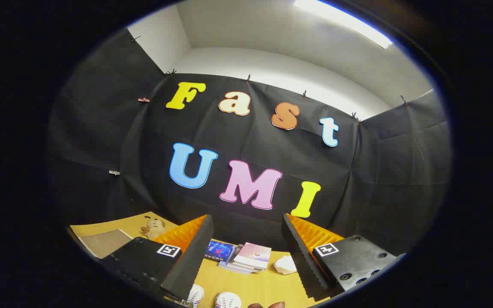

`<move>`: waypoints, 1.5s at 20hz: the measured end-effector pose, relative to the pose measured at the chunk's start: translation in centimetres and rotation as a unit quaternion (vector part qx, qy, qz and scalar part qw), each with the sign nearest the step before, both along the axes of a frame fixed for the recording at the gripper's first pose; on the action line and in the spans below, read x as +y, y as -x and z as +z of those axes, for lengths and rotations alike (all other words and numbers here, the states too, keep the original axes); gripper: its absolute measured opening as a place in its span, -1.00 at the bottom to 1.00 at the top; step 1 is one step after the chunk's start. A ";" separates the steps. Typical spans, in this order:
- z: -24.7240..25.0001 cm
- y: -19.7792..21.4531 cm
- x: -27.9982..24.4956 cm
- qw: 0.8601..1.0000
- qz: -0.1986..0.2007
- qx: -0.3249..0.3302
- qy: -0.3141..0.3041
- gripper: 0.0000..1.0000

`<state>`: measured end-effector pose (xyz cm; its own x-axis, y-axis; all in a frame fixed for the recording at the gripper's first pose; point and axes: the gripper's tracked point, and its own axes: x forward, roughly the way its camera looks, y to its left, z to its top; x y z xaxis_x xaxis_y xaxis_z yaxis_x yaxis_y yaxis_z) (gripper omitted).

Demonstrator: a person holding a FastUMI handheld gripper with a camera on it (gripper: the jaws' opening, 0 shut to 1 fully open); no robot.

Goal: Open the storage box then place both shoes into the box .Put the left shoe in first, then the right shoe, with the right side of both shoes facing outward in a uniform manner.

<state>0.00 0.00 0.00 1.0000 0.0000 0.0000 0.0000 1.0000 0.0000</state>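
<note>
The gripper is held up high over a wooden table. Its two fingers are spread wide apart. Nothing is between them to hold, and they touch nothing.

Down low, close to the gripper, the tips of two white shoes peek out. One tip sits right beside the left finger. The other tip is a little way over, in the gap between the fingers. Only the rounded ends show, so I cannot tell which way the shoes lie or which shoe is which. A dark bit of something shows just beside them, too small to tell what it is.

Farther out on the table, beyond the fingers, there is a small pile of books. A crumpled white lump lies next to the books, near the right finger. A little stuffed toy rests by the far edge, past the left finger. A flat grey mat lies near the toy.
</note>
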 end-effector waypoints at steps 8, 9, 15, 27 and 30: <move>0.2 0.9 1.4 1.000 0.013 -0.001 0.007 0.94; 0.2 1.0 1.7 1.000 0.018 -0.001 0.006 0.94; 0.1 1.6 2.0 1.000 0.028 0.002 0.003 0.94; -2.8 2.9 7.5 0.976 0.188 0.071 -0.087 0.95; -4.1 3.5 11.3 0.944 0.275 0.099 -0.151 0.95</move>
